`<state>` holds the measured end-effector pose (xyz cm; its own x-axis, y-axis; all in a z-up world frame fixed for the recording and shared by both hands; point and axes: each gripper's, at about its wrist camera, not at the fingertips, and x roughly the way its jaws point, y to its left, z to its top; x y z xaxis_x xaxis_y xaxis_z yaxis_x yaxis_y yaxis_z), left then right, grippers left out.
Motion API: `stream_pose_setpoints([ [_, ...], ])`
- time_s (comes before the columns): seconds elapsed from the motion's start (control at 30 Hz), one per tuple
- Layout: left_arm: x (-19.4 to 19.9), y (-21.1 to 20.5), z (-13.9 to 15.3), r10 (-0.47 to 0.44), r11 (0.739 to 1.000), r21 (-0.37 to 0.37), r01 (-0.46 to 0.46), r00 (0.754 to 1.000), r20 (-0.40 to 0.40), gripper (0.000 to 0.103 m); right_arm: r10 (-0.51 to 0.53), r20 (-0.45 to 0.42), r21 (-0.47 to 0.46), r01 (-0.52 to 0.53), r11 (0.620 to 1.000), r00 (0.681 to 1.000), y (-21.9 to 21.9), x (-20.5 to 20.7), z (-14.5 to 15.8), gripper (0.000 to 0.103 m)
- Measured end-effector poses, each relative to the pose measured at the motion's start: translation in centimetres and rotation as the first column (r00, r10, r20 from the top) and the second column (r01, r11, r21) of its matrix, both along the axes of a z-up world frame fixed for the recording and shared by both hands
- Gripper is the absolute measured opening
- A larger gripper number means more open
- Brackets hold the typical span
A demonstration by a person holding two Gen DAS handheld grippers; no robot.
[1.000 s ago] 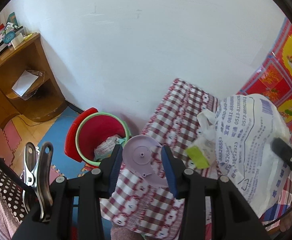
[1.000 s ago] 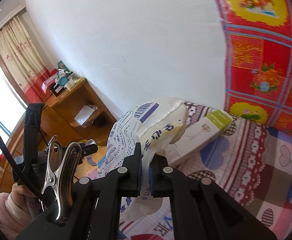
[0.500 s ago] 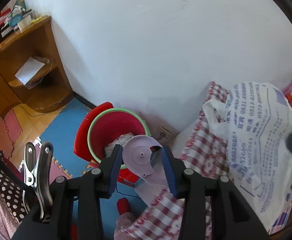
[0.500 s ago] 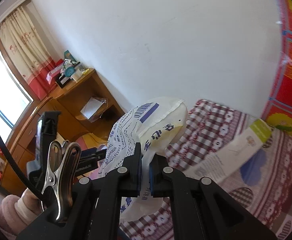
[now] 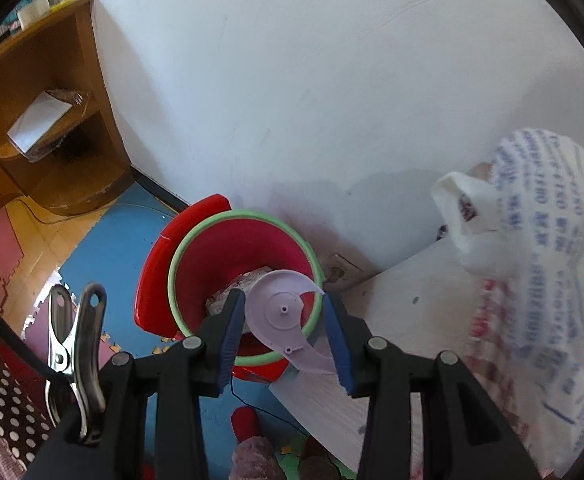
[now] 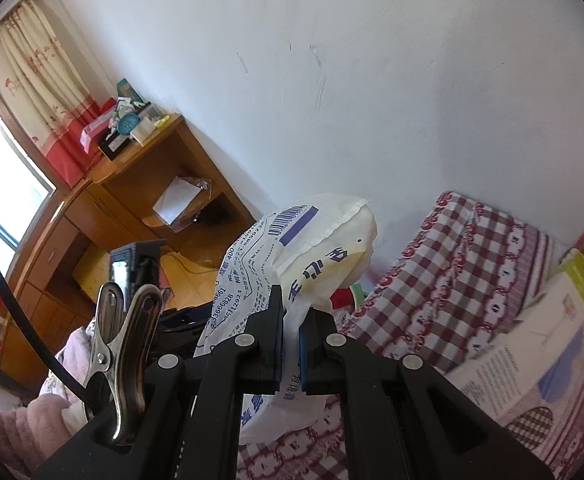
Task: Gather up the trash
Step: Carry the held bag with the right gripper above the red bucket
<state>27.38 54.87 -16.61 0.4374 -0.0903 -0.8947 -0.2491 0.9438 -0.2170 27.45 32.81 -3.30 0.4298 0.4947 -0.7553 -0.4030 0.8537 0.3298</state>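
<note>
Left gripper [image 5: 284, 316] angled down, pinching lilac disc [image 5: 282, 316] | right gripper [image 6: 290, 330] clamps printed bag [image 6: 292, 248]

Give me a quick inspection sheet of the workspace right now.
Surface: blue foam floor mat; checked bedspread.
Job's things: lilac plastic disc over the red green-rimmed bin; white printed plastic bag.
Clutter: white-and-green carton on the bed.
Grippers: left hand-held gripper clamps the disc; right hand-held gripper shut on the bag.
Cables: thin dark wire on the floor.
Surroundings: white wall, wooden shelf unit.
</note>
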Motion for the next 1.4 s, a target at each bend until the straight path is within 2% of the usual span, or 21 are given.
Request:
stream_pose_setpoints([
  [0.33, 2.7, 1.9, -5.9, -0.004, 0.999, -0.036, 0.003, 0.999, -0.036, 0.042, -0.017, -0.04, -0.047, 0.015, 0.999, 0.999, 2.4, 1.9, -2.6, 0.007],
  [0.57, 4.4, 2.8, -8.2, -0.018, 0.999, -0.049, 0.015, 0.998, -0.057, 0.042, -0.035, -0.058, -0.064, 0.031, 0.997, 0.998, 3.0, 2.4, -3.5, 0.007],
  [1.03, 4.6, 3.3, -8.1, -0.016, 0.999, -0.053, 0.012, 0.998, -0.067, 0.043, -0.053, -0.082, -0.083, 0.047, 0.995, 0.995, 3.9, 3.7, -4.6, 0.007],
  [1.4, 2.5, 5.6, -5.7, 0.042, 0.997, -0.055, -0.046, 0.997, -0.058, 0.043, -0.007, -0.104, -0.099, -0.003, 0.995, 0.995, 8.0, 5.2, -6.4, 0.007],
])
